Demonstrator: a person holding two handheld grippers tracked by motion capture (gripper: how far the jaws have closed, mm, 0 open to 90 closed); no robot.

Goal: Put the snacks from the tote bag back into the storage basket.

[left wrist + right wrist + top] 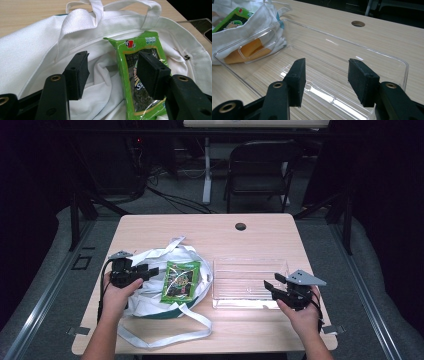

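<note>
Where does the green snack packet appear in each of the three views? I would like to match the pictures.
High view: the green snack packet lies left of centre, on the white cloth bag.
Left gripper view: right of centre, on the bag, partly behind the right-hand jaw.
Right gripper view: top left corner, partly wrapped by the bag.
Shared landmark: the clear plastic tray, beside the bag in all three views.

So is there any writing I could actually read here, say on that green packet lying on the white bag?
Green packet: a red logo near its top and slanted white lettering down the front, both too blurred to read.
White bag: no print on the cloth that shows.
Clear tray: no label.
Nothing quotable.
</note>
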